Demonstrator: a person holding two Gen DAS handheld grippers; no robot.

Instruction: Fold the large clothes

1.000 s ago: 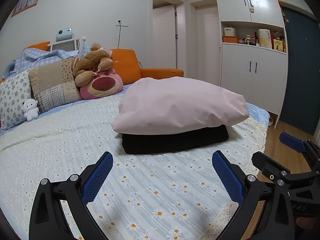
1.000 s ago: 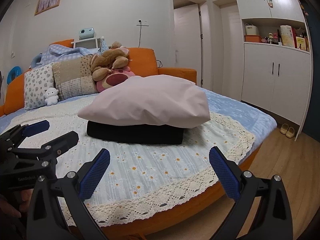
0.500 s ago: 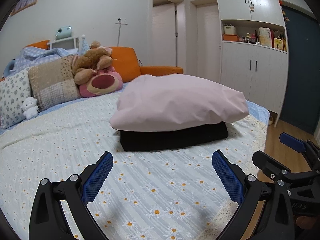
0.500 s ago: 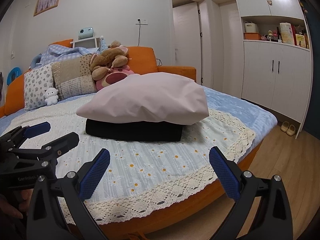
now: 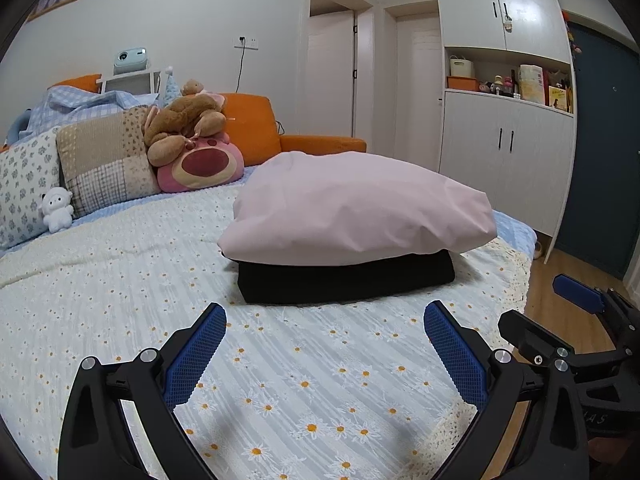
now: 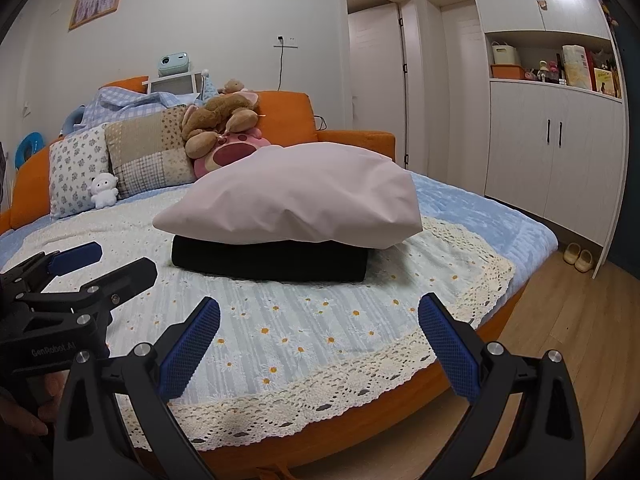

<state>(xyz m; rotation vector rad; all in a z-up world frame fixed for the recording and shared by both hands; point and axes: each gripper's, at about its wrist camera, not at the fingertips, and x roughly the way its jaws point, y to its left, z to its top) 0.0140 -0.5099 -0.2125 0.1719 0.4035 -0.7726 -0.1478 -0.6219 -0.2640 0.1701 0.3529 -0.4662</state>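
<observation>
Pink fabric, smooth and puffy, lay folded on top of a black folded garment [image 5: 344,284]; I took the pink garment [image 5: 356,212] for the landmark. Both sat stacked mid-bed on the daisy-print coverlet [image 5: 304,380], the black one directly beneath the pink. Left gripper [image 5: 324,354] hovered short of the stack, over the coverlet, fingers spread wide and empty. Right gripper [image 6: 320,346] likewise spread, nothing between its pads, nearer the lace edge [image 6: 304,396] and short of the pink garment. Plush toys [image 5: 192,148] and cushions [image 5: 104,160] sat well behind the stack. My reading: both pieces looked already folded, so this was likely the close of the folding step. Next move, I judged, needed only a tidy or a fresh garment; none was in view.
</observation>
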